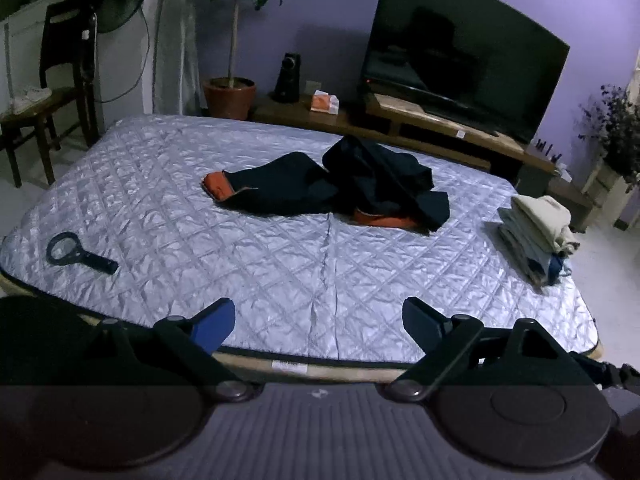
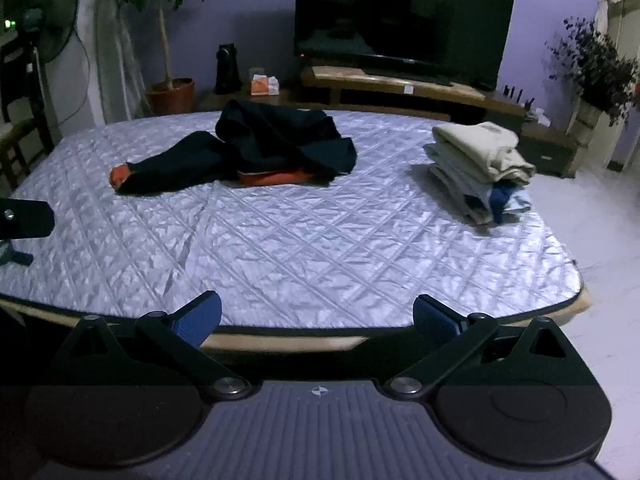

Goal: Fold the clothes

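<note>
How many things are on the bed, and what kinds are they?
Crumpled dark jacket: 1
Pile of folded clothes: 1
Magnifying glass: 1
Total on the bed: 3

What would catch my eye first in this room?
Probably the crumpled dark navy garment with orange lining, sprawled mid-way across the shiny silver quilted mattress cover. A neat stack of folded pale clothes sits near its right edge, and a big black television stands behind.
</note>
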Demonstrator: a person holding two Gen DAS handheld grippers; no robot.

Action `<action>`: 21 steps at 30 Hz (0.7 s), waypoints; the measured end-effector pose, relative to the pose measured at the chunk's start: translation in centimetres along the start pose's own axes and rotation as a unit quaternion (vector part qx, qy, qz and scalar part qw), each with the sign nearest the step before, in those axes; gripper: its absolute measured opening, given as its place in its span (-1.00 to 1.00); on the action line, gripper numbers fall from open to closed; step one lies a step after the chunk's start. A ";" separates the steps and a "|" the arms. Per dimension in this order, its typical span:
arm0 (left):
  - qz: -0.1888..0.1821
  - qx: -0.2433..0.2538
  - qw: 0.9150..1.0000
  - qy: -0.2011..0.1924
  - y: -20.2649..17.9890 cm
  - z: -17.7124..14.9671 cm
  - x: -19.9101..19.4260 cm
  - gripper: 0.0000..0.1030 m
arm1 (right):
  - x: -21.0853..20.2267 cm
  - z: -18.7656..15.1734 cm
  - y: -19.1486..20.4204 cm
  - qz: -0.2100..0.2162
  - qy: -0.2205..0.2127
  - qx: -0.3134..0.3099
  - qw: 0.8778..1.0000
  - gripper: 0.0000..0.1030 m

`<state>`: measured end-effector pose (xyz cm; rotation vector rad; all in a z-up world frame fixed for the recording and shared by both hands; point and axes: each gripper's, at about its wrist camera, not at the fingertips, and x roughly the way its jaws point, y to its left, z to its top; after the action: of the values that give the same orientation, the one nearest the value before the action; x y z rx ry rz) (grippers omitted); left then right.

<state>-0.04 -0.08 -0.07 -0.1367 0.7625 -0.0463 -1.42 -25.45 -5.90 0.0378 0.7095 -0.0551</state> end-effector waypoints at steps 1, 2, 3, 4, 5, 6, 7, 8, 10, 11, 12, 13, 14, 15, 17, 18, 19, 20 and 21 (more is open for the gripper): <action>0.001 0.001 1.000 0.000 -0.1 -0.1 0.0 0.79 | 0.1 0.0 0.0 0.005 0.004 0.007 1.000 0.99; 0.002 0.002 1.000 -0.001 -0.2 -0.2 0.1 0.83 | 0.1 -0.1 -0.1 0.009 0.009 0.015 1.000 0.99; 0.003 0.003 1.000 -0.002 -0.5 -0.5 0.1 0.88 | 0.0 -0.2 -0.2 0.015 0.009 0.023 1.000 0.99; 0.008 0.014 0.999 -0.031 -1.1 -1.8 -1.0 0.90 | -0.6 -0.7 -0.5 0.025 0.000 0.034 0.999 0.99; 0.005 0.016 0.999 -0.050 -1.0 -2.9 -2.5 0.91 | -1.2 -1.2 -0.8 0.033 -0.007 0.042 0.999 0.99; 0.000 0.016 0.998 -0.067 -0.8 -4.0 -4.0 0.91 | -1.6 -1.5 -0.9 0.035 -0.006 0.040 0.999 0.99; 0.000 0.017 0.997 -0.072 -0.8 -5.2 -5.3 0.92 | -2.4 -1.6 -0.6 0.026 -0.004 0.024 0.999 0.99; 0.003 0.017 0.998 -0.060 -1.0 -5.5 -5.7 0.92 | -3.1 -1.4 0.2 0.012 0.006 0.006 1.000 0.99; 0.008 0.019 0.999 -0.036 -1.3 -5.3 -6.2 0.95 | -4.3 -1.2 1.1 -0.001 0.011 -0.013 1.000 0.99; 0.008 0.018 0.999 -0.035 -1.0 -5.6 -6.7 0.95 | -4.7 -1.1 1.8 -0.010 0.014 -0.018 1.000 0.99; 0.008 0.017 0.999 -0.036 -0.8 -5.9 -7.2 0.96 | -5.5 -1.6 3.2 -0.021 0.013 -0.019 1.000 0.99; 0.008 0.016 0.999 -0.036 -0.5 -6.2 -7.7 0.96 | -6.0 -1.7 3.2 -0.022 0.015 -0.015 1.000 0.99; 0.007 0.017 0.999 -0.038 -0.5 -6.4 -8.2 0.95 | -6.7 -1.8 3.2 -0.022 0.016 -0.010 1.000 0.99; 0.007 0.018 0.999 -0.043 -0.7 -6.4 -8.9 0.95 | -7.4 -1.8 3.2 -0.022 0.018 -0.004 1.000 0.99; 0.007 0.018 0.998 -0.053 -0.9 -6.5 -10.4 0.96 | -8.8 -1.9 3.0 -0.024 0.019 0.009 0.999 0.99; 0.006 0.016 0.998 -0.058 -0.9 -6.6 -11.1 0.96 | -9.5 -2.0 2.8 -0.025 0.018 0.016 0.999 0.99; 0.005 0.013 0.998 -0.062 -1.0 -6.6 -11.7 0.96 | -10.3 -2.1 2.6 -0.022 0.017 0.023 0.999 0.99; 0.003 0.013 0.998 -0.062 -1.1 -6.7 -12.0 0.96 | -11.0 -2.2 2.3 -0.020 0.012 0.026 0.999 0.99; 0.001 0.013 0.998 -0.060 -1.3 -6.9 -12.3 0.96 | -11.6 -2.3 2.2 -0.019 0.007 0.025 0.999 0.99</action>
<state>-13.64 -0.95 3.61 -0.1136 0.6410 -0.0449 -11.58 -22.71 0.00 0.0721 0.7224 -0.1082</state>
